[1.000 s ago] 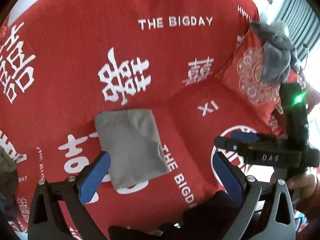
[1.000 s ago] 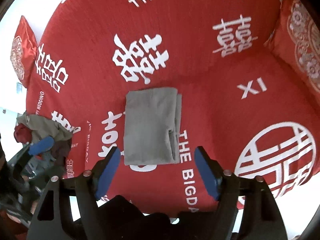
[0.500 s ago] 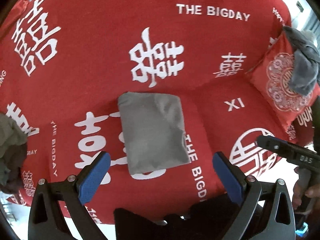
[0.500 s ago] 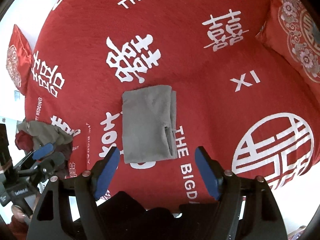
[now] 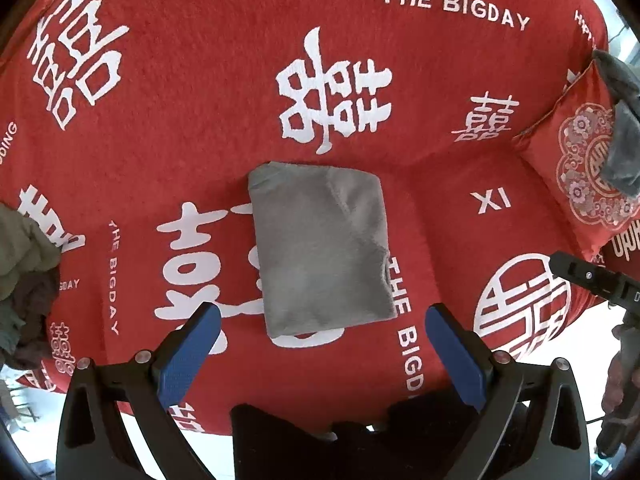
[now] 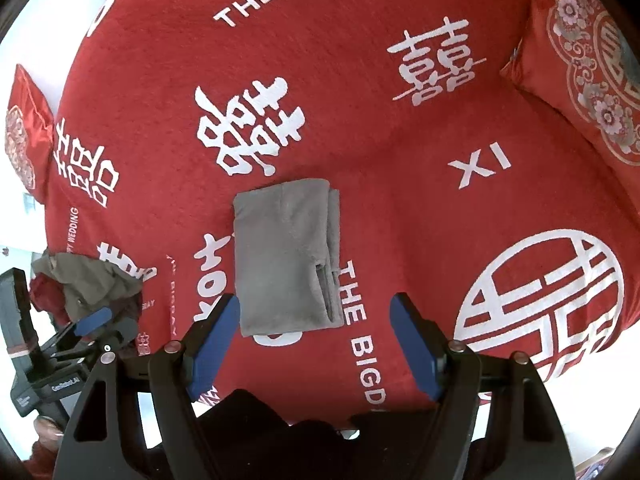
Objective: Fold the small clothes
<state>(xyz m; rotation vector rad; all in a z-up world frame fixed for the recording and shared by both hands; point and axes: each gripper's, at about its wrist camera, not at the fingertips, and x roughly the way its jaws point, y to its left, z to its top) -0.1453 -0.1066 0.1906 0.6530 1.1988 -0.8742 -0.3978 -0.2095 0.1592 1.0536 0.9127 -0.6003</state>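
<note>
- A folded grey garment (image 5: 320,248) is lying flat on the red printed cover (image 5: 200,120), touching the white "THE BIGDAY" lettering on its right edge.
- The left gripper (image 5: 322,354) is hovering just near the garment's closest edge, jaws apart, gripping nothing.
- The right gripper (image 6: 316,344) is hovering over the same edge, jaws apart and empty.
- A heap of unfolded clothes (image 6: 88,280) is sitting well left of the garment.

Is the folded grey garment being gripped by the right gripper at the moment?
No, the right gripper stands open with its blue pads clear of the folded grey garment, which lies flat on the red cover.
</note>
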